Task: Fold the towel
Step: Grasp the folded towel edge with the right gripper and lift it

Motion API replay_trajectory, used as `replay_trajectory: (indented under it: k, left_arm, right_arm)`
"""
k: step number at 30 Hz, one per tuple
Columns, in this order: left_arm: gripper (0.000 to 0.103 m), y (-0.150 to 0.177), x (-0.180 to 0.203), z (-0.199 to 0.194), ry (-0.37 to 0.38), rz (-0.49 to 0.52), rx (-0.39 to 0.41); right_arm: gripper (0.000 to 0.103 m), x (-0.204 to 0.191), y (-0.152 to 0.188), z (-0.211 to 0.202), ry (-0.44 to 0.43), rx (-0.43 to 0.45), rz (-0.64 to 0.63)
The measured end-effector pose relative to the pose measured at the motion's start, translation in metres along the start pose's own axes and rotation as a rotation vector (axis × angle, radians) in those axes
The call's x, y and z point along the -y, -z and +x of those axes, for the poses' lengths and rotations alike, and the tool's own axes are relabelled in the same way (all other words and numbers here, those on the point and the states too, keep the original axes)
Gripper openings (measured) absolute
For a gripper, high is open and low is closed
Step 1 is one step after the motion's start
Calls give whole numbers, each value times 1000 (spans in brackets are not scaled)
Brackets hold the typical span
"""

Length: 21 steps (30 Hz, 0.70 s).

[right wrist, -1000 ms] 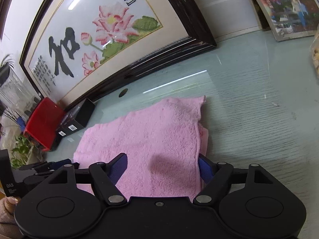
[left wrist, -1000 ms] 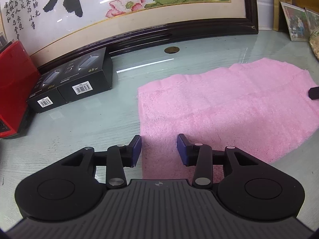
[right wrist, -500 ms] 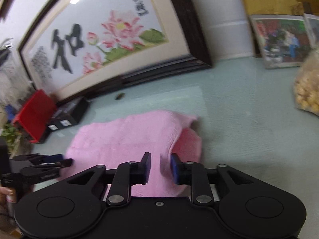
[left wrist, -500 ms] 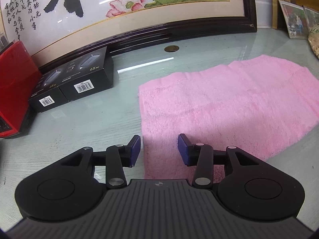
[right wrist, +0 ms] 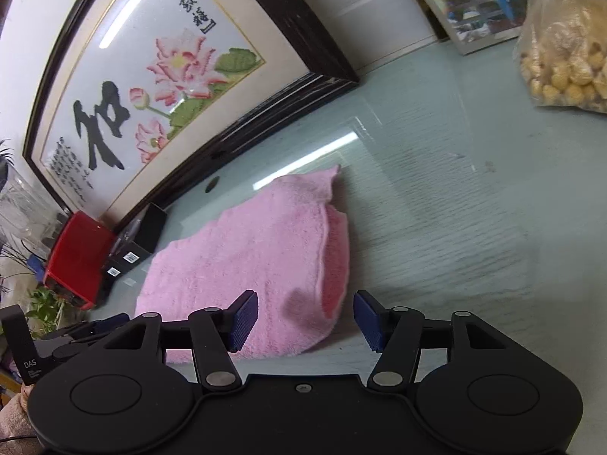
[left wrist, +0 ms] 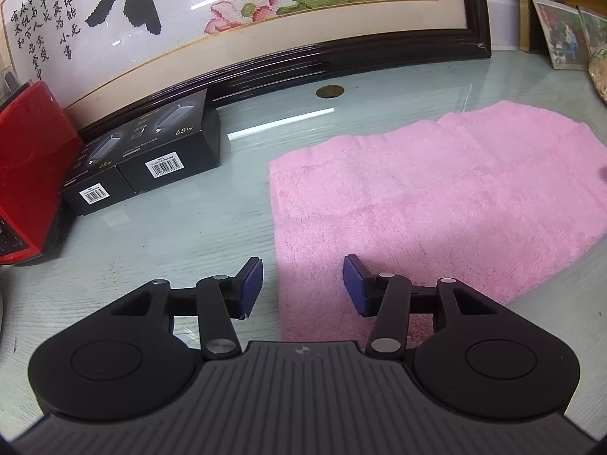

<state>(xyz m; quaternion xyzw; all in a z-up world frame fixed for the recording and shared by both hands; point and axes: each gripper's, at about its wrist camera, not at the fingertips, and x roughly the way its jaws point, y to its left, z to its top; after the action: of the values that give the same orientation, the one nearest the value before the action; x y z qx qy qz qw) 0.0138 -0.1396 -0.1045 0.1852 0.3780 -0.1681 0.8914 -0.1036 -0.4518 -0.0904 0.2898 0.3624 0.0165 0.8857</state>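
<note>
The pink towel (left wrist: pixel 436 197) lies folded on the worktop (left wrist: pixel 182 235). Both the left gripper (left wrist: pixel 302 284) and the right gripper (right wrist: pixel 305 320) are released, holding nothing, near its 6 o'clock edge.

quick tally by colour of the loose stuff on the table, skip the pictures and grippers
pink: 1, the towel
black: 2, the boxes
red: 1, the case
yellowish: 1, the bag of snacks
total: 5
</note>
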Motion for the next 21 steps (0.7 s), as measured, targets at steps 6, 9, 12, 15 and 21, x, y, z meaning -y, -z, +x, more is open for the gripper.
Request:
replay_trajectory:
  k: [6,9,12,15,21]
  left_arm:
    - [48,1,0,0,-6,-12,0]
    - [48,1,1,0,-12,-16,1]
    - [48,1,1,0,-16,-19,0]
    - [48,1,3,0,-23,-20,-3]
    - [48,0,14,-4,-7,21,-1]
  right_arm:
    - [56,6,-1,9,-42,-7,45]
    - [55,15,-5,14,-17,-6,38]
    - [32,28,-11,19,28,-3,18]
    - [13,33,-12,20,54,5,2]
    - [10,17,-14,-3,33,63,15]
